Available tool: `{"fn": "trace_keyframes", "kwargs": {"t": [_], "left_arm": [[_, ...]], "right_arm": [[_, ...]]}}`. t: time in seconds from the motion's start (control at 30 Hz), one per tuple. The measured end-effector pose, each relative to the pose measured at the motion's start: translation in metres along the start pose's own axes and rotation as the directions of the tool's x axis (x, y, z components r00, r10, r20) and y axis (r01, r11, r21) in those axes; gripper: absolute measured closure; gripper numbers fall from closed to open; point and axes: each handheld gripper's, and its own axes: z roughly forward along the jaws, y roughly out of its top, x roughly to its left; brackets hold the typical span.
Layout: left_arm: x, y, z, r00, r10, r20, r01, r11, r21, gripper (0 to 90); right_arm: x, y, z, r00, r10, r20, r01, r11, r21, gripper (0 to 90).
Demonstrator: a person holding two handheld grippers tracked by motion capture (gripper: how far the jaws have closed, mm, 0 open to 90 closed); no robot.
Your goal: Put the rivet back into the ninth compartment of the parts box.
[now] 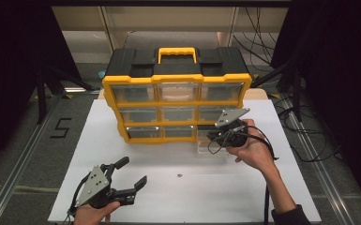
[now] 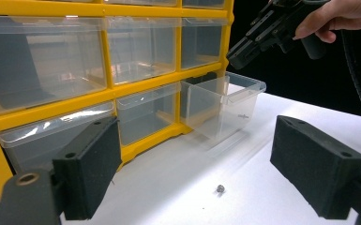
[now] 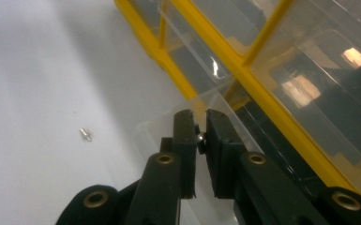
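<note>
Cabinet: one yellow and black drawer cabinet [image 1: 176,89] stands upright on the white worktop [image 1: 122,140], with nine clear drawers in three rows of three.
Open drawer: one, the bottom right drawer [image 2: 225,105], pulled out.
Screws: two seen; one small screw [image 1: 180,176] lies loose on the worktop in front of the cabinet.
Left gripper [image 1: 133,173]: fingers [image 2: 91,164] spread wide, holding nothing, low over the worktop; the loose screw lies ahead, between them.
Right gripper [image 3: 200,136]: above the open drawer, fingers nearly closed, pinching a second small screw [image 3: 200,137].
</note>
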Motion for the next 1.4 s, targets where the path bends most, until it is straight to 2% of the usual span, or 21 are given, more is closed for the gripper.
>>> {"fn": "trace_keyframes", "kwargs": {"t": [0.07, 0.23, 0.37, 0.43, 0.53, 0.6, 0.73, 0.8, 0.87, 0.97, 1.07, 1.13, 1.2, 1.23, 1.3, 1.4], "left_arm": [[0.0, 0.0, 0.0, 1.0, 0.0, 0.0, 0.0, 1.0, 0.001, 16.1], [0.0, 0.0, 0.0, 1.0, -0.001, 0.003, 0.001, 1.0, -0.004, 16.2], [0.0, 0.0, 0.0, 1.0, 0.0, 0.002, 0.0, 1.0, -0.003, 16.2], [0.0, 0.0, 0.0, 1.0, -0.002, 0.002, 0.002, 1.0, -0.004, 16.2], [0.0, 0.0, 0.0, 1.0, 0.0, 0.002, 0.0, 1.0, -0.004, 16.2], [0.0, 0.0, 0.0, 1.0, 0.0, 0.001, 0.0, 1.0, -0.004, 16.2], [0.0, 0.0, 0.0, 1.0, 0.0, 0.002, 0.0, 1.0, -0.004, 16.2], [0.0, 0.0, 0.0, 1.0, 0.001, 0.001, -0.001, 1.0, -0.004, 16.1], [0.0, 0.0, 0.0, 1.0, 0.0, 0.001, 0.0, 1.0, -0.005, 16.2], [0.0, 0.0, 0.0, 1.0, -0.001, 0.002, 0.001, 1.0, -0.004, 16.2], [0.0, 0.0, 0.0, 1.0, -0.001, 0.001, 0.001, 1.0, -0.006, 16.2], [0.0, 0.0, 0.0, 1.0, 0.0, 0.002, 0.0, 1.0, -0.006, 16.2], [0.0, 0.0, 0.0, 1.0, 0.0, 0.001, 0.0, 1.0, -0.005, 16.2], [0.0, 0.0, 0.0, 1.0, 0.0, 0.002, 0.0, 1.0, -0.006, 16.2], [0.0, 0.0, 0.0, 1.0, 0.0, 0.002, 0.0, 1.0, -0.006, 16.2], [0.0, 0.0, 0.0, 1.0, 0.0, 0.001, 0.0, 1.0, -0.006, 16.2]], "right_arm": [[-0.002, -0.002, 0.001, 0.9998, 0.007, 0.019, -0.007, 1.0, -0.008, 83.1], [-0.006, -0.006, 0.003, 0.9993, 0.027, 0.026, -0.027, 1.0, 0.001, 83.1], [-0.008, -0.008, 0.004, 0.9993, 0.031, 0.023, -0.031, 0.999, 0.014, 83.1], [-0.008, -0.008, 0.005, 0.9985, 0.026, 0.049, -0.026, 1.0, 0.003, 83.1], [-0.007, -0.008, 0.006, 0.9982, 0.027, 0.054, -0.027, 1.0, 0.013, 83.1], [-0.008, -0.009, 0.006, 0.9988, 0.02, 0.046, -0.021, 0.999, 0.029, 83.0], [-0.009, -0.012, 0.011, 0.998, 0.022, 0.06, -0.024, 0.999, 0.032, 82.9], [-0.01, -0.013, 0.012, 0.9985, 0.032, 0.044, -0.035, 0.998, 0.052, 82.8], [-0.01, -0.015, 0.015, 0.9978, 0.037, 0.055, -0.04, 0.998, 0.052, 82.6], [-0.012, -0.016, 0.016, 0.9988, 0.039, 0.03, -0.041, 0.997, 0.063, 81.8], [-0.011, -0.017, 0.019, 0.9978, 0.047, 0.046, -0.05, 0.997, 0.052, 76.9], [-0.01, -0.016, 0.019, 0.9981, 0.046, 0.04, -0.048, 0.998, 0.045, 73.0], [-0.009, -0.015, 0.017, 0.9985, 0.049, 0.026, -0.05, 0.998, 0.043, 65.1], [-0.008, -0.014, 0.016, 0.9974, 0.063, 0.036, -0.065, 0.997, 0.046, 61.6], [-0.006, -0.011, 0.017, 0.9972, 0.055, 0.052, -0.055, 0.998, 0.014, 55.9], [-0.002, -0.006, 0.013, 0.9974, 0.056, 0.046, -0.056, 0.998, 0.003, 48.9]]}}
